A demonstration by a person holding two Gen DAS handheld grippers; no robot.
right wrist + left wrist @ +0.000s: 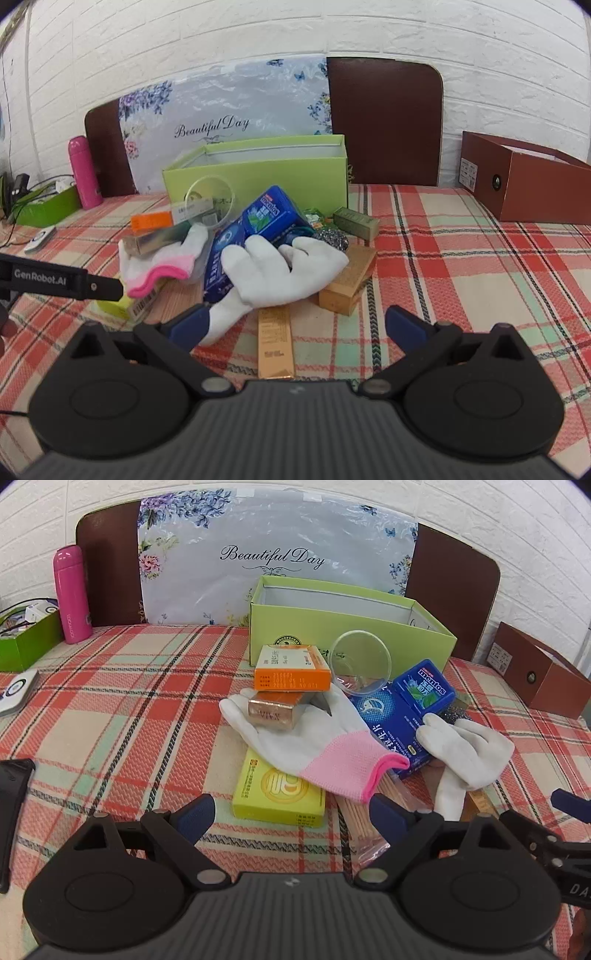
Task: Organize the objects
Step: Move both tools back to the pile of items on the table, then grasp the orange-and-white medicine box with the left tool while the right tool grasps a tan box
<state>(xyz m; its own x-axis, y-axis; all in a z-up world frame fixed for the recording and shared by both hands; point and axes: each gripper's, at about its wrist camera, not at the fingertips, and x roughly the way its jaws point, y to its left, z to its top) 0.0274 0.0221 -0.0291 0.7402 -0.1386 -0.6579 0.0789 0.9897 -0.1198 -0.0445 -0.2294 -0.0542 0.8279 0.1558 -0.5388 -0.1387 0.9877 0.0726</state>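
Sorting looks barely begun: your left gripper (291, 818) and right gripper (295, 325) gape wide and empty, pile of boxes and gloves (314, 738) untouched before the seemingly empty green box (351, 627).

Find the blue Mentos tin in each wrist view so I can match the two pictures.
Left wrist view: Mentos tin right of centre, beside the clear plastic cup.
Right wrist view: Mentos tin centre, just above the white glove.
Shared landmark: the open green box stands right behind it in both.
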